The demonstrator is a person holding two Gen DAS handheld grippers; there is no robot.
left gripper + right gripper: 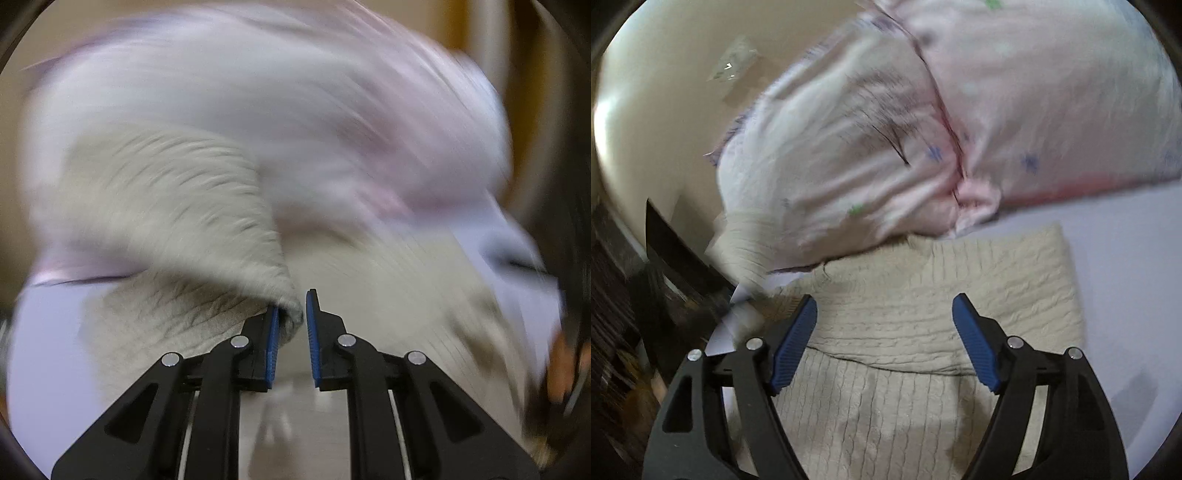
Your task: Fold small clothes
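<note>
A cream cable-knit sweater (905, 332) lies on a pale lavender sheet (1126, 295), partly folded over itself. In the left wrist view my left gripper (293, 317) is nearly shut, with a corner of the sweater (184, 206) pinched against its left pad and lifted in a curl; the view is heavily motion-blurred. In the right wrist view my right gripper (884, 314) is wide open and empty, hovering just above the sweater's folded part. The lifted sweater part also shows blurred at the left in the right wrist view (742, 243).
A pink pillow (1052, 92) with small blue and green prints and a second pale pillow (831, 147) lie behind the sweater. A cream wall (665, 92) stands behind. Dark furniture (628, 295) is at the left. The pillows show blurred in the left wrist view (295, 92).
</note>
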